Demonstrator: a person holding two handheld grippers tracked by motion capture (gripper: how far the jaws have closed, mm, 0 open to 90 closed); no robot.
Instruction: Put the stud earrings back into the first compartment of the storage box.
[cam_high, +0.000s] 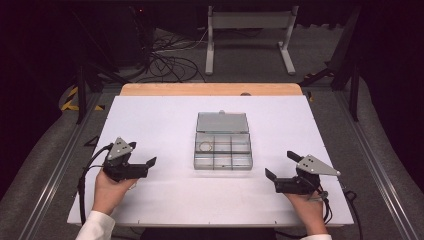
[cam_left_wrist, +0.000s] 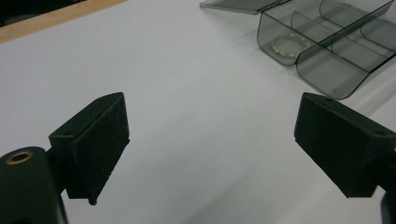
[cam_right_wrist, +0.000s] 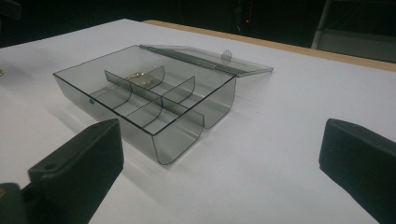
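Observation:
A clear grey plastic box (cam_high: 222, 159) with several compartments sits mid-table, its lid (cam_high: 222, 122) folded flat behind it. A thin gold ring-shaped bracelet (cam_high: 204, 146) lies in the back left compartment, also seen as the bracelet (cam_left_wrist: 289, 45) and the bracelet (cam_right_wrist: 140, 76). My left gripper (cam_high: 144, 163) rests on the table left of the box (cam_left_wrist: 327, 51), open and holding nothing. To the right of the box (cam_right_wrist: 154, 100), my right gripper (cam_high: 280, 165) is open too, with nothing between its jaws.
The white table top (cam_high: 165, 120) has a wooden strip (cam_high: 210, 89) along its far edge. Behind it stand a grey metal frame (cam_high: 250, 35) and loose cables (cam_high: 170, 62) on the floor. Rails (cam_high: 55, 170) run along both sides.

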